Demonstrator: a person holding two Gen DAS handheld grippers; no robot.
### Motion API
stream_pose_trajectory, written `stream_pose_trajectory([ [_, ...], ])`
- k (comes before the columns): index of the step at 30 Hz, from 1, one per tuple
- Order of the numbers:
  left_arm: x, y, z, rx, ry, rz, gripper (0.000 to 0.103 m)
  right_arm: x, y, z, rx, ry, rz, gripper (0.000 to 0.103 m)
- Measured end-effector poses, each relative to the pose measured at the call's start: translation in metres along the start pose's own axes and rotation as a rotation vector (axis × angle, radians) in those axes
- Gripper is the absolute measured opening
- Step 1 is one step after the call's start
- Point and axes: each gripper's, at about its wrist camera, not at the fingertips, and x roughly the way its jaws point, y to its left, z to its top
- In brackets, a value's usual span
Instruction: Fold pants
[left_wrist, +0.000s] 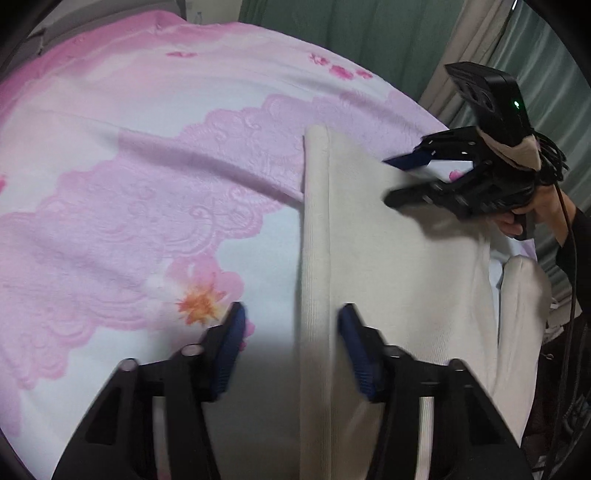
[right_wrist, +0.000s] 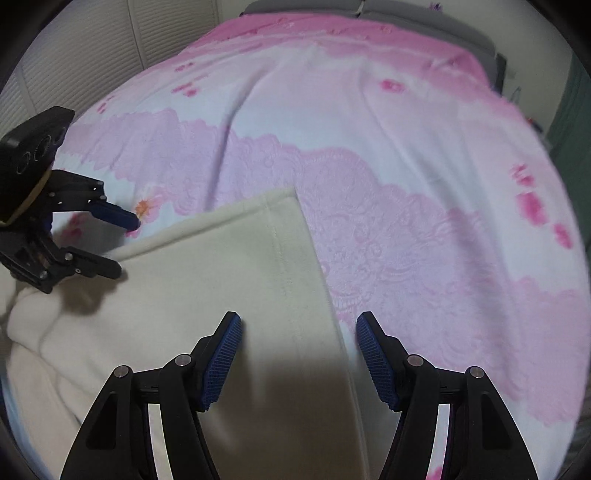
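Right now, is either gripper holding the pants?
No. The left gripper and right gripper are both open over the cream pants.

Dim, soft indoor light, slight motion blur, fisheye bending with black corners, shadows under each tool.

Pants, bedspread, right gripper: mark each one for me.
pants (right_wrist: 207, 266), right wrist view, flat cream panel left of the seam.
bedspread (left_wrist: 147, 155), left wrist view, bare pink lace print.
right gripper (left_wrist: 395, 181), left wrist view, gap between its open fingertips over the pants edge.
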Motion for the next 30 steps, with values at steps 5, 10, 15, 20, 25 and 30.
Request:
stream_pose_trajectory([
  [5, -0.007, -0.011, -0.002, 0.063, 0.0, -0.019, 0.008, -0.018, -0.004, -0.005, -0.023, -0.087, 0.032, 0.007],
  [10, -0.043, -0.032, 0.01, 0.081, -0.07, -0.03, 0.007, -0.065, 0.002, -0.01, -0.053, -0.202, 0.018, 0.007],
  [15, -0.099, -0.079, 0.016, 0.133, -0.152, -0.023, 0.007, -0.133, 0.023, -0.026, -0.116, -0.285, -0.022, 0.007],
  [20, -0.141, -0.165, 0.001, 0.271, -0.193, -0.037, 0.007, -0.201, 0.047, -0.066, -0.191, -0.32, -0.084, 0.006],
  [25, -0.149, -0.247, -0.035, 0.357, -0.185, -0.058, 0.007, -0.251, 0.067, -0.12, -0.233, -0.297, -0.131, 0.006],
  [30, -0.124, -0.305, -0.081, 0.413, -0.16, -0.056, 0.007, -0.262, 0.088, -0.192, -0.282, -0.208, -0.168, 0.006],
])
